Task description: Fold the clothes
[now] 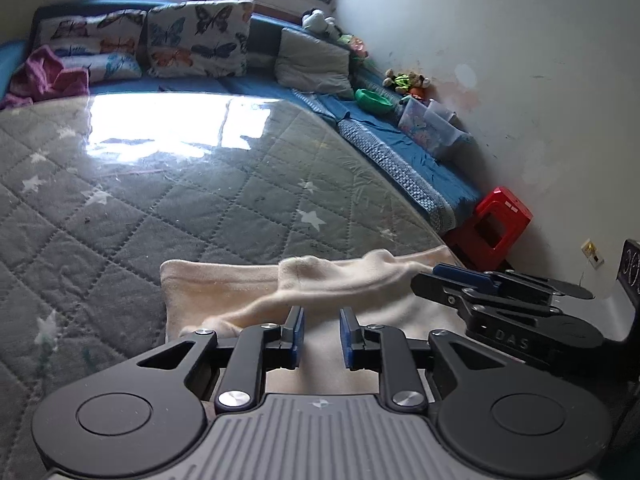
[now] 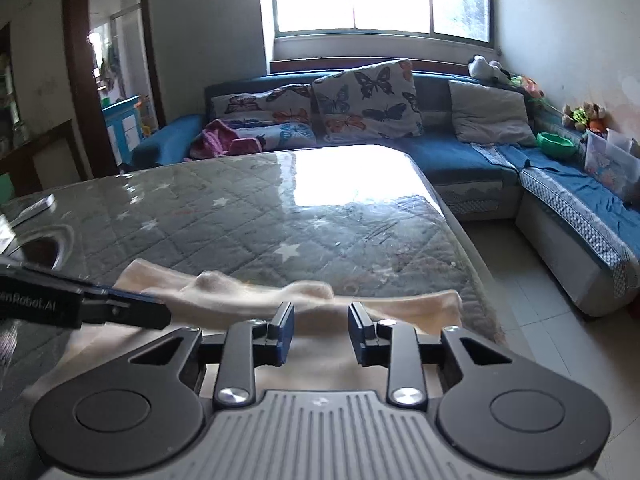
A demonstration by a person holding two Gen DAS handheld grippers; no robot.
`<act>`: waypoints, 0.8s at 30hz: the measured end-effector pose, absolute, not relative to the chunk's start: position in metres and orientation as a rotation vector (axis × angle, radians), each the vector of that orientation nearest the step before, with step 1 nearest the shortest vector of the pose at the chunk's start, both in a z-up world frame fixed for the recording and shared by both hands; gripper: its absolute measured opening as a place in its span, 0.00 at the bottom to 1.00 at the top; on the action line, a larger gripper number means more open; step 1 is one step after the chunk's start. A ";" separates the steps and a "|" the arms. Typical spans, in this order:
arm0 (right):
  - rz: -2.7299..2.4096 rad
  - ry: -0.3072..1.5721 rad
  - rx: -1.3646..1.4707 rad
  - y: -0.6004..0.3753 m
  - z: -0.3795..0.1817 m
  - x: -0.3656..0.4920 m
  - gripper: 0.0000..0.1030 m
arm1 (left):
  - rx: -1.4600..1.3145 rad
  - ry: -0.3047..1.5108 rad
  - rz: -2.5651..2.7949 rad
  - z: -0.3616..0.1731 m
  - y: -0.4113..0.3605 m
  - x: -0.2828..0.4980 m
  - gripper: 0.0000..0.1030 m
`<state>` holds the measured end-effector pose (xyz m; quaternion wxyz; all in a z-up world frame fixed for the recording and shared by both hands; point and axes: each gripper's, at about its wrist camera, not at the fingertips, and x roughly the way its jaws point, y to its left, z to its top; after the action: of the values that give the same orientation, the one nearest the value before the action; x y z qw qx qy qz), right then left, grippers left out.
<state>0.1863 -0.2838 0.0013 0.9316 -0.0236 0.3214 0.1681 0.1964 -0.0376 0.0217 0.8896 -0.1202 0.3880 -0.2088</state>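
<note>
Both claws stand part open and empty: the left claw and the right claw each hover low over the cream cloth, jaws apart with nothing between them. That cloth lies on the worktop at its near edge, long axis running left to right across both views, a raised ridge along its far side. It sits directly ahead of and under each claw. Seen from the left wrist, the right claw reaches in from the right over the ridge, so I judge it nearer the fold line; its jaws there look nearly closed, grip unclear
</note>
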 end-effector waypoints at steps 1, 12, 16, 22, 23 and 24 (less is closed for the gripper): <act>0.350 0.661 -0.053 -0.285 0.002 0.180 0.29 | -0.233 0.797 -0.439 0.023 -0.040 0.190 0.20; 0.349 0.645 -0.087 -0.291 0.003 0.097 0.33 | -0.125 0.722 -0.512 0.029 -0.061 0.116 0.20; 0.324 0.661 -0.074 -0.294 -0.004 0.091 0.34 | -0.145 0.754 -0.506 0.020 -0.062 0.111 0.20; 0.321 0.639 -0.068 -0.294 0.001 0.086 0.39 | -0.178 0.763 -0.487 0.023 -0.058 0.108 0.22; 0.322 0.634 -0.067 -0.293 0.003 0.083 0.41 | -0.181 0.763 -0.484 0.024 -0.057 0.106 0.24; 0.321 0.629 -0.068 -0.293 0.004 0.080 0.46 | -0.185 0.765 -0.479 0.025 -0.056 0.103 0.30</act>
<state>0.0797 -0.2926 0.0038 0.9377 -0.0332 0.3081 0.1569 0.1032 -0.0558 0.0248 0.8958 -0.0895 0.3690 -0.2312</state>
